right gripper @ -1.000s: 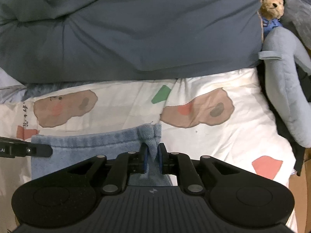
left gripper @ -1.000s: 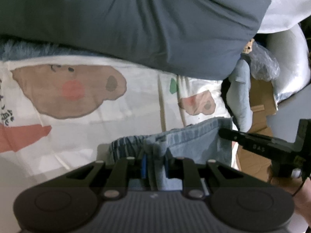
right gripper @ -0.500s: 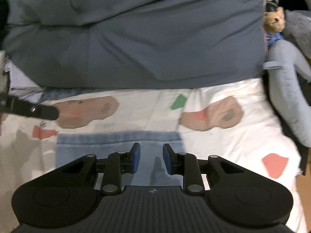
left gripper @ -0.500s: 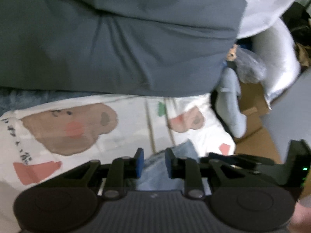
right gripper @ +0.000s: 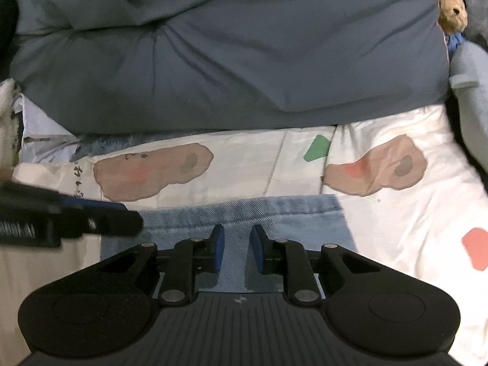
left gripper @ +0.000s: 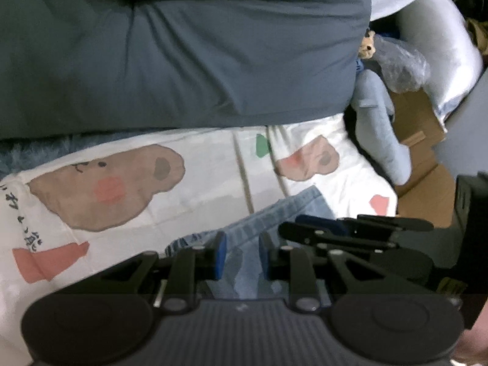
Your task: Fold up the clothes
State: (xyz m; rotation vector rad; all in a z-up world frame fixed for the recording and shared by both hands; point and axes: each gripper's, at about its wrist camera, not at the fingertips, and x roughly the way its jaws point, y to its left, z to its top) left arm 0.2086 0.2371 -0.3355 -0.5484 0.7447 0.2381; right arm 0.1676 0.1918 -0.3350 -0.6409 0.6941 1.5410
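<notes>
Right wrist view shows the folded denim garment (right gripper: 244,213) lying flat near the printed bedsheet's (right gripper: 411,213) front edge, both the right gripper (right gripper: 236,251) and left gripper (left gripper: 239,254) parted and empty, so the next fold probably needs a fresh grasp.

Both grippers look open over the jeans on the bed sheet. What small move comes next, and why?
Probably lower the right gripper onto the near edge of the jeans and pinch it for another fold. Its jaws have just been closing a little but hold nothing, and the left gripper is also open and empty. The jeans lie flat as a folded band on the sheet, so a fresh grip seems due.
</notes>
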